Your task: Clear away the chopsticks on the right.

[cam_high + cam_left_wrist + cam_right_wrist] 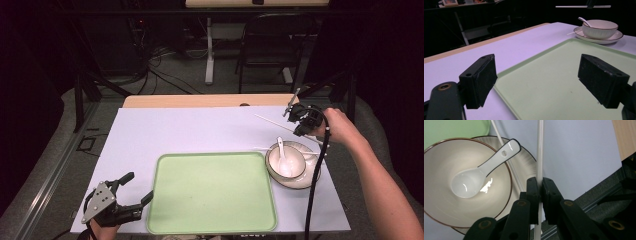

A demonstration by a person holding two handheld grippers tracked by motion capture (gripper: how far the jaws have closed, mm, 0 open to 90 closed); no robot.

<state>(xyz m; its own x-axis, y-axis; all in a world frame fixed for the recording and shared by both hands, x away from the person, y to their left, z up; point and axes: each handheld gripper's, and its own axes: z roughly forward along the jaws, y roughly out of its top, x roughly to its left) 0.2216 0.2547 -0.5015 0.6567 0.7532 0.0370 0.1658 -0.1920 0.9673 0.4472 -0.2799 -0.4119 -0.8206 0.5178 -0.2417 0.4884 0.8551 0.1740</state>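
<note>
A white bowl [295, 167] stands on a matching plate [300, 185] at the table's right, with a white ceramic spoon [282, 152] inside it. My right gripper [301, 129], just beyond the bowl, is shut on a thin white chopstick [272, 122] held above the table. In the right gripper view the chopstick [539, 157] runs up between the closed jaws, over the plate's rim [526, 162]. A second chopstick [506, 157] lies across that plate beside the bowl [439, 170] and spoon [481, 172]. My left gripper [139, 187] hangs open and holds nothing at the near left corner of a light green tray [210, 195].
The tray [554, 75] has nothing on it and lies on a pale lilac mat [200, 130] covering the wooden table. From the left gripper [536, 77], the bowl [600, 28] and plate [604, 38] stand beyond the tray's far side. A chair [265, 45] stands behind the table.
</note>
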